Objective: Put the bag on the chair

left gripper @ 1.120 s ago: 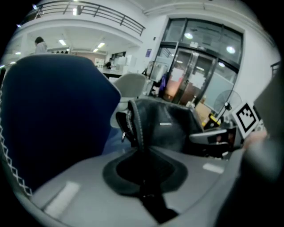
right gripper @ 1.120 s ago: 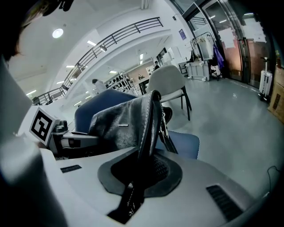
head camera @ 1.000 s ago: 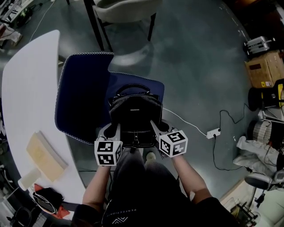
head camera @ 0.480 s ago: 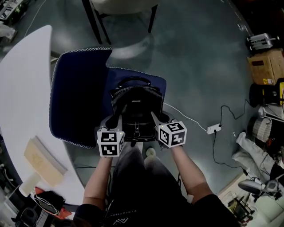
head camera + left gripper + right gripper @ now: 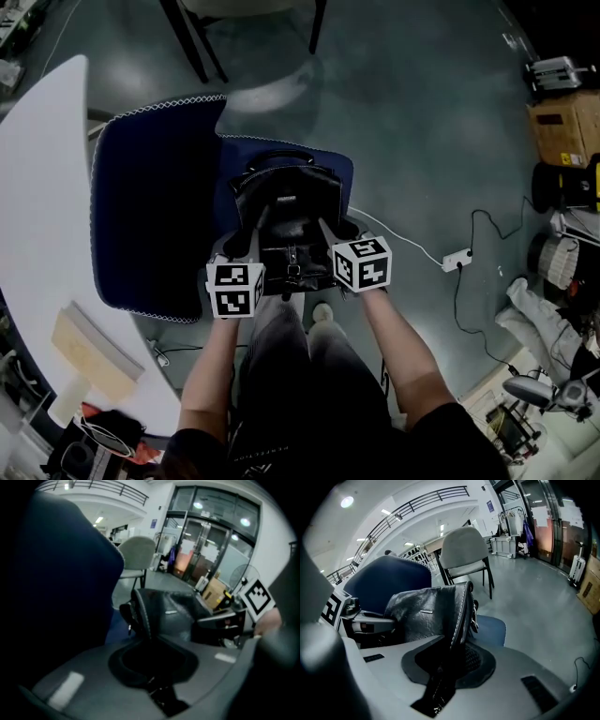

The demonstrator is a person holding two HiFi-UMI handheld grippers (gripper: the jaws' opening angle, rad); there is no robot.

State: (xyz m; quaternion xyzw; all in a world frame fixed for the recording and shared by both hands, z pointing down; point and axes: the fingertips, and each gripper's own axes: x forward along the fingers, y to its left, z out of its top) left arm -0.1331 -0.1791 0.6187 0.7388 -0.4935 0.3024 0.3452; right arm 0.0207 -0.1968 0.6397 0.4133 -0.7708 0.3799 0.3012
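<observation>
A black leather bag [image 5: 286, 220] stands upright on the blue seat [image 5: 336, 173] of a chair whose blue back [image 5: 155, 216] rises to the left. My left gripper [image 5: 241, 246] is shut on the bag's left edge. In the left gripper view the bag [image 5: 173, 613] runs into the left gripper [image 5: 152, 660]. My right gripper [image 5: 328, 232] holds the right edge. Its jaws are opening, and in the right gripper view the stitched edge of the bag [image 5: 426, 613] still fills the gap of the right gripper [image 5: 450, 663].
A white table [image 5: 37, 187] curves along the left with a beige box [image 5: 89, 352] on it. Black legs of a grey chair [image 5: 192, 37] stand beyond the blue chair. A power strip [image 5: 457, 260] with cable lies on the floor to the right, near a cardboard box [image 5: 562, 131].
Both grippers and the bag have moved a little further over the chair seat. The head camera has shifted, so the chair and table sit lower left in view.
</observation>
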